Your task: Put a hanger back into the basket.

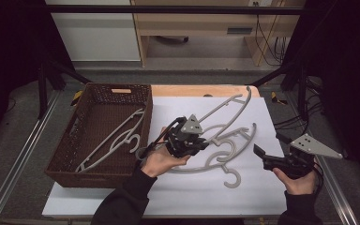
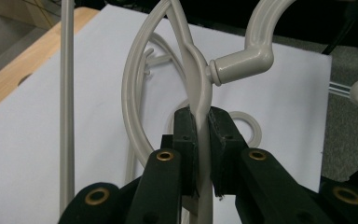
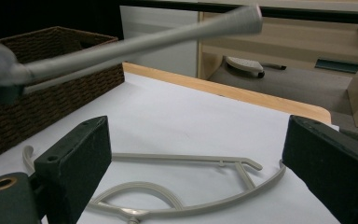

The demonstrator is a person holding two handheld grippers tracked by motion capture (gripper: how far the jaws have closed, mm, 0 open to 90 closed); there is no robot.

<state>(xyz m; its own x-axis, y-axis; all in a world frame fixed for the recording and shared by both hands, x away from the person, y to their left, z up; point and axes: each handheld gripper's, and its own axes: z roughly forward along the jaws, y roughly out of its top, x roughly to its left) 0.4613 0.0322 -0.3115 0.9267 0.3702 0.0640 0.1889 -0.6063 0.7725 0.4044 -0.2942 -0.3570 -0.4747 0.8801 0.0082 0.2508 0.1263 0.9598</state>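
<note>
My left gripper (image 1: 201,140) (image 2: 201,123) is shut on the neck of a grey plastic hanger (image 1: 249,96) (image 2: 193,60), just below its hook (image 2: 256,32). It holds the hanger lifted above the white sheet, arms reaching up and to the right. In the right gripper view this hanger's bar (image 3: 140,42) crosses the top. A second grey hanger (image 1: 238,178) (image 3: 191,200) lies flat on the sheet beneath. My right gripper (image 1: 269,144) (image 3: 198,140) hovers open at the sheet's right edge, nothing between its fingers.
A brown wicker basket (image 1: 61,150) (image 3: 51,70) stands at the left with another grey hanger (image 1: 104,148) lying in it. The white sheet (image 1: 192,197) covers a wooden table. Black frame posts and cables stand beyond the table's far corners.
</note>
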